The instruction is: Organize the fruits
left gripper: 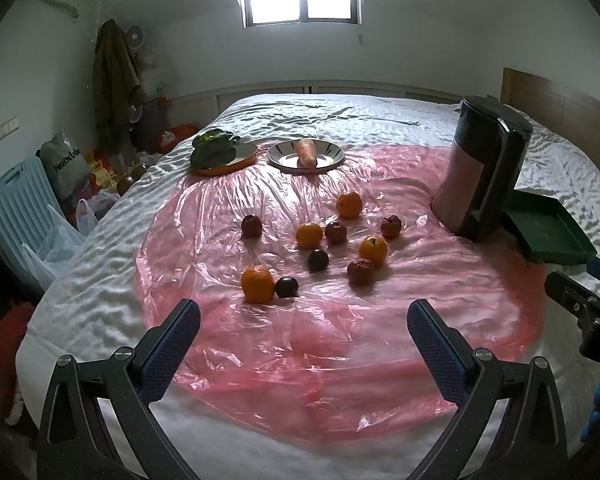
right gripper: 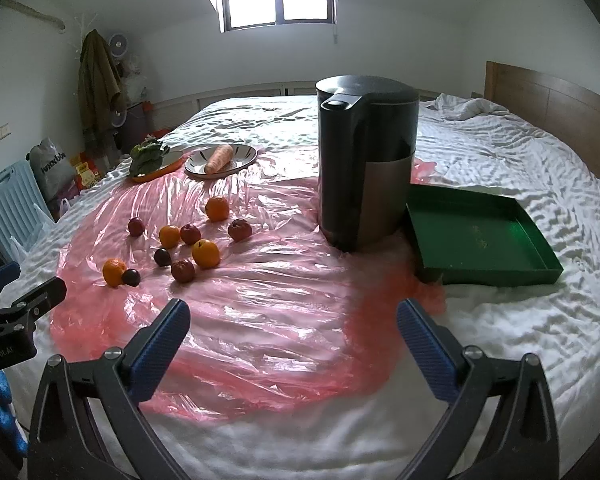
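Several oranges, such as the nearest orange [left gripper: 257,284] [right gripper: 114,272], lie scattered on a pink plastic sheet [left gripper: 340,340] [right gripper: 260,320] among several dark red fruits [left gripper: 360,271] [right gripper: 182,271] and two dark plums [left gripper: 287,287] [right gripper: 131,277]. An empty green tray [left gripper: 548,236] [right gripper: 476,236] rests on the bed to the right. My left gripper [left gripper: 303,320] hovers open short of the fruits, holding nothing. My right gripper [right gripper: 293,320] is open over bare sheet, with the fruits to its far left and the tray to its far right.
A tall dark kettle [left gripper: 484,176] [right gripper: 366,164] stands between the fruits and the tray. At the back, a plate with a carrot [left gripper: 307,153] [right gripper: 219,158] sits beside an orange dish of leafy greens [left gripper: 216,148] [right gripper: 150,156]. Bags and a folded chair [left gripper: 16,208] crowd the floor left.
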Motion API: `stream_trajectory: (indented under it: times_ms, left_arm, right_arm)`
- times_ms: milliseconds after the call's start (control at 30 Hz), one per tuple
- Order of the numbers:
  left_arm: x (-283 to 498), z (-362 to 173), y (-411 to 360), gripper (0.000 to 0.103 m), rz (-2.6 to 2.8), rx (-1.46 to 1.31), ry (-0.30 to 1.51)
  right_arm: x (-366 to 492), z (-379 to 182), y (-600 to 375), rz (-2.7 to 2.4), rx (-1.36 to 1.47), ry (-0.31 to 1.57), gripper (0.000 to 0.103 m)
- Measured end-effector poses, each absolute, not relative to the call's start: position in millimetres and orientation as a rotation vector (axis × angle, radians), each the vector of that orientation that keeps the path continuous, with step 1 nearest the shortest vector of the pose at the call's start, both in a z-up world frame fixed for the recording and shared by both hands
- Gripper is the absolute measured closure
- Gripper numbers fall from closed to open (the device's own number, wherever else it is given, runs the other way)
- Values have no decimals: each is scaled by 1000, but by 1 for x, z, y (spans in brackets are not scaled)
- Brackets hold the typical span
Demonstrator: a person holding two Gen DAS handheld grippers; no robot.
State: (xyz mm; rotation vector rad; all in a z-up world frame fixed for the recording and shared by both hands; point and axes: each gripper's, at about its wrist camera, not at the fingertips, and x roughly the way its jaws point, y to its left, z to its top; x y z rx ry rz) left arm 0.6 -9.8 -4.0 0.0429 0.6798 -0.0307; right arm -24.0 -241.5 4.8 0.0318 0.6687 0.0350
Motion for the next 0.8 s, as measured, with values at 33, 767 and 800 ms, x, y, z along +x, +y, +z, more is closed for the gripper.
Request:
stream_trajectory:
  times_ms: [33, 767, 800]
  left_arm:
    - [1, -4, -10, 1, -31, 43, 679]
    - [3, -7, -15, 1, -43, 39, 681]
    - [4, -7, -16, 1, -45, 38, 685]
  right_arm:
    - [-24, 4, -241, 35, 32, 669, 0]
    - [-23, 1, -244, 29, 49, 670, 0]
    - [-23, 1, -243, 28, 49, 671, 0]
